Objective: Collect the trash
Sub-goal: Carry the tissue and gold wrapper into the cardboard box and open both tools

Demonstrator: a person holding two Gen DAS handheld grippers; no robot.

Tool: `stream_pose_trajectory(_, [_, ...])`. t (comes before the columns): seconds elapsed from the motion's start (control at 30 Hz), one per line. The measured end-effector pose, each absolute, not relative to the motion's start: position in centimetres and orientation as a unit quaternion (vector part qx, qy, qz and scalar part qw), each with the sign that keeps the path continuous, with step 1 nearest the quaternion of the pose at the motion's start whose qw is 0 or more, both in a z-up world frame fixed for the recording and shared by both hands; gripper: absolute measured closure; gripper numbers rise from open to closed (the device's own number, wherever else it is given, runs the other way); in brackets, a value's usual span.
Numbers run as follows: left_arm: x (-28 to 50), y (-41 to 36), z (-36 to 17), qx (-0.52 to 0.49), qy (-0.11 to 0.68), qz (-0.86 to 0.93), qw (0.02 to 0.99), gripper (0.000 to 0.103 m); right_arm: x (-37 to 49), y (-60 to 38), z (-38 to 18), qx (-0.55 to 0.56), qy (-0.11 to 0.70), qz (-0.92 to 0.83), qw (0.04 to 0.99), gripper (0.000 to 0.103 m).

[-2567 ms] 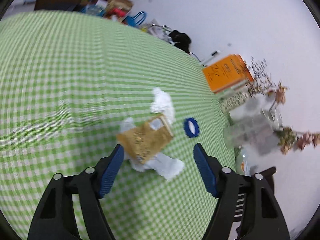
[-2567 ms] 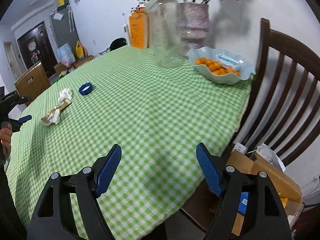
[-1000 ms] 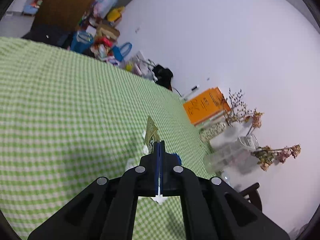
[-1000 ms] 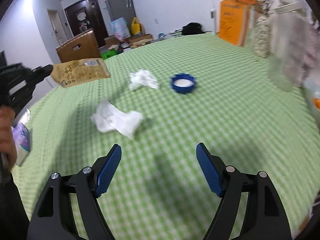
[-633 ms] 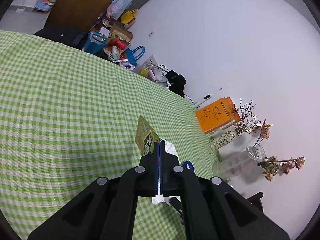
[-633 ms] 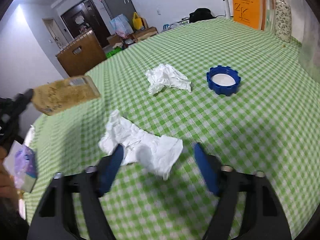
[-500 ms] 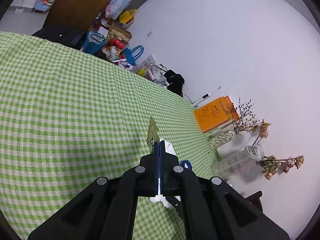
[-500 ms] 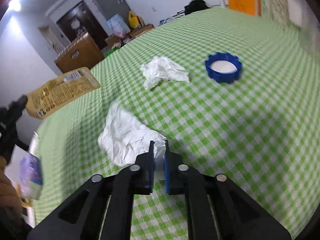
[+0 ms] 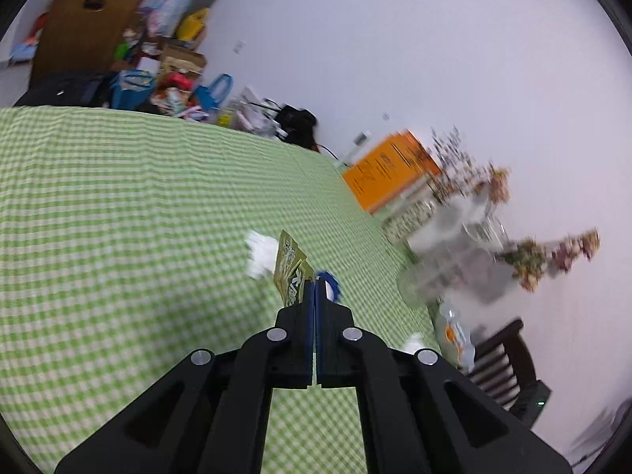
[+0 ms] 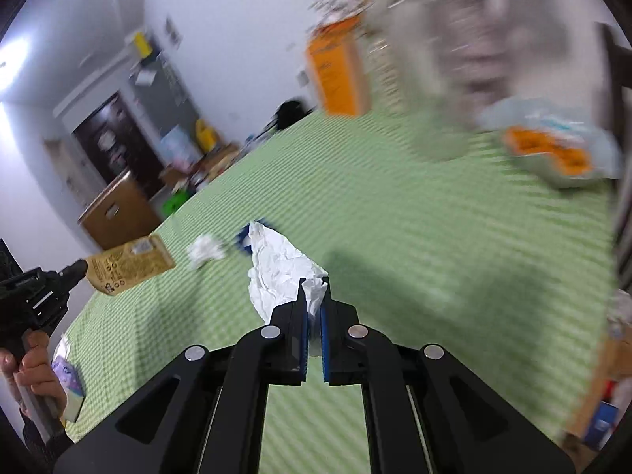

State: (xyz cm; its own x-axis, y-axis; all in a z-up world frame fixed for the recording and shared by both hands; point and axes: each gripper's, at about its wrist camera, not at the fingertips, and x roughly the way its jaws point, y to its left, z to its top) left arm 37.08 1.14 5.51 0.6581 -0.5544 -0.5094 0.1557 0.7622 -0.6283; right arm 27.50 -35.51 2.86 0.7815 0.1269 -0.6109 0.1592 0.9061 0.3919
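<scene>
My left gripper [image 9: 315,285] is shut on a gold snack wrapper [image 9: 291,268], held above the green checked tablecloth [image 9: 118,217]. In the right wrist view that wrapper [image 10: 130,264] sticks out from the left gripper [image 10: 81,266] at the left edge, with a hand below it. My right gripper [image 10: 315,284] is shut on a crumpled white tissue [image 10: 276,264], lifted off the cloth. A second white tissue [image 10: 205,252] [image 9: 260,251] and a blue bottle cap [image 9: 331,282] [image 10: 243,239] lie on the table beyond.
An orange box [image 9: 389,175], glass jars and dried flowers [image 9: 529,256] stand along the table's far edge. A bowl of oranges [image 10: 553,154] sits at the right, a chair [image 9: 501,359] beside it. A small purple packet [image 10: 67,375] lies near the hand.
My right gripper closed on the white tissue and lifted it from the cloth while swinging right. The left gripper, still holding the wrapper, shifted and rolled a little.
</scene>
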Motion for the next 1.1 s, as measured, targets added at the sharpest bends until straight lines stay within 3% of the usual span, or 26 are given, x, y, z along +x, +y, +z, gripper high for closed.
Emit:
stream_pose_trajectory(0.27, [31.9, -11.4, 6.8, -0.189, 0.382, -0.335, 0.84, 0.103, 13.0, -49.1, 2.2, 0.264, 0.297, -0.177, 0.9, 0.098])
stream_pose_trajectory(0.6, [24.3, -28.0, 6.8, -0.078, 0.421, -0.474, 0.77, 0.103, -3.1, -61.3, -5.6, 0.343, 0.33, -0.339, 0.812, 0.098])
stream_pose_trajectory(0.87, [19.8, -38.1, 4.2, -0.007, 0.458, -0.505, 0.731, 0.103, -2.3, -63.8, -10.9, 0.396, 0.354, -0.304, 0.791, 0.097])
stream_pose_trajectory(0.9, [19.6, -38.7, 4.0, -0.002, 0.46, -0.507, 0.729, 0.103, -1.8, -64.2, -11.4, 0.403, 0.356, -0.294, 0.791, 0.094])
stream_pose_trajectory(0.97, [18.9, -40.8, 3.4, 0.01, 0.468, -0.508, 0.723, 0.103, -0.2, -64.7, -12.5, 0.414, 0.373, -0.276, 0.783, 0.071])
stream_pose_trajectory(1.0, [18.8, -41.5, 3.2, 0.013, 0.471, -0.508, 0.721, 0.103, 0.3, -64.9, -12.6, 0.417, 0.376, -0.273, 0.781, 0.049])
stream_pose_trajectory(1.03, [18.5, -42.3, 2.8, 0.018, 0.475, -0.509, 0.717, 0.103, 0.4, -65.0, -12.2, 0.414, 0.366, -0.272, 0.788, 0.042])
stream_pose_trajectory(1.1, [17.9, -43.6, 2.3, 0.029, 0.48, -0.513, 0.711, 0.103, 0.0, -65.3, -11.3, 0.403, 0.351, -0.278, 0.798, 0.04])
